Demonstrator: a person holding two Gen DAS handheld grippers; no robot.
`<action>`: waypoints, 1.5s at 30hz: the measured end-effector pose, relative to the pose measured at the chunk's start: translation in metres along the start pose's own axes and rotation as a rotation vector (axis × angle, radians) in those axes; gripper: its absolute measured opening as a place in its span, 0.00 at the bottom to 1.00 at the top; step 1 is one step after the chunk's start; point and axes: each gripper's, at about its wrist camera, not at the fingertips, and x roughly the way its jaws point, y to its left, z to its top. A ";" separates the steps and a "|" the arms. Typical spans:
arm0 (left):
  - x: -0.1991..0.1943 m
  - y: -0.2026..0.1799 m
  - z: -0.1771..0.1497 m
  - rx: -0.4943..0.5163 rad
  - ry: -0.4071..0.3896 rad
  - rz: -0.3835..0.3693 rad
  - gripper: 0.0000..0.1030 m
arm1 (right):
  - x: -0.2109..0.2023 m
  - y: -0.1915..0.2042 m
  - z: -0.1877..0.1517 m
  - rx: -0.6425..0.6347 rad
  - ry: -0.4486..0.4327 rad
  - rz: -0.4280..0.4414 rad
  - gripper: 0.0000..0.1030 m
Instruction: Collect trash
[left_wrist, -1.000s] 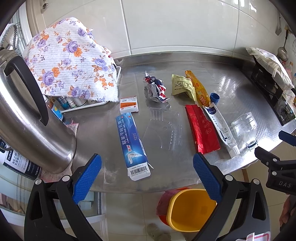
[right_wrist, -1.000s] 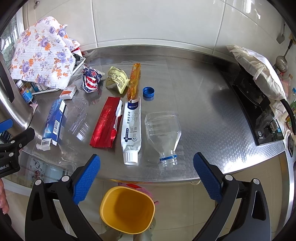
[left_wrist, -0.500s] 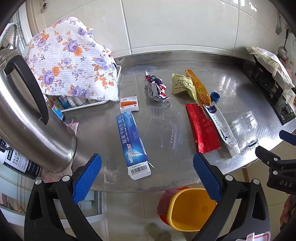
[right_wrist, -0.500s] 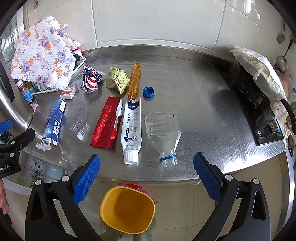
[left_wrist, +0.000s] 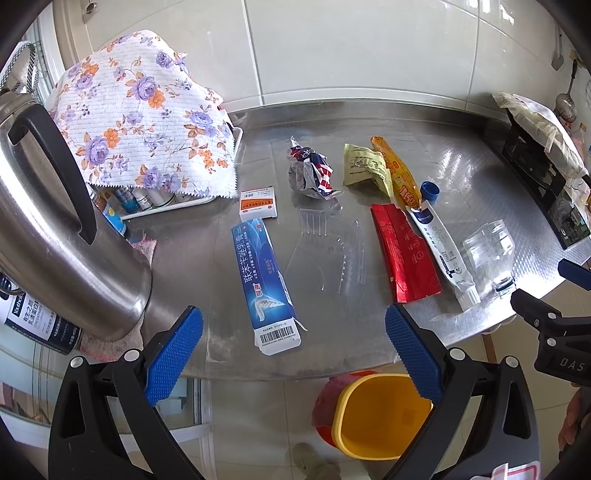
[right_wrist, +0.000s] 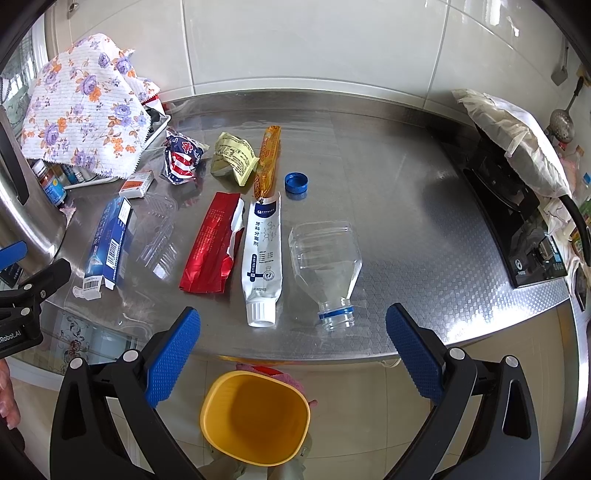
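Almost nothing is shifting since the earlier frames: my left gripper is only creeping a touch closer to the counter, while my right gripper is staying put. Both are hanging with jaws wide apart and empty, just off the counter's near edge, above the yellow bin on the floor.

Working outward from the right gripper, the white tube and the clear plastic bottle are lying nearest, necks toward me; I am judging the bottle's neck the firmest place to pinch, since the flattened body may slip. Beyond them are lying the red pouch, blue bottle cap, orange wrapper and yellow wrapper.

On the left, the blue toothpaste box is sitting straight ahead between the jaws; I should be closing across its narrow width, then carrying it down to the bin.
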 end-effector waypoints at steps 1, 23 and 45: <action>0.000 0.000 0.000 -0.001 0.000 0.001 0.96 | 0.000 0.000 0.000 -0.001 0.000 0.000 0.97; 0.002 0.004 -0.006 -0.014 0.007 -0.006 0.96 | 0.001 -0.005 -0.003 0.010 0.002 0.000 0.97; 0.056 0.050 -0.015 -0.184 0.066 -0.059 0.95 | 0.067 -0.035 0.018 0.078 0.008 0.030 0.92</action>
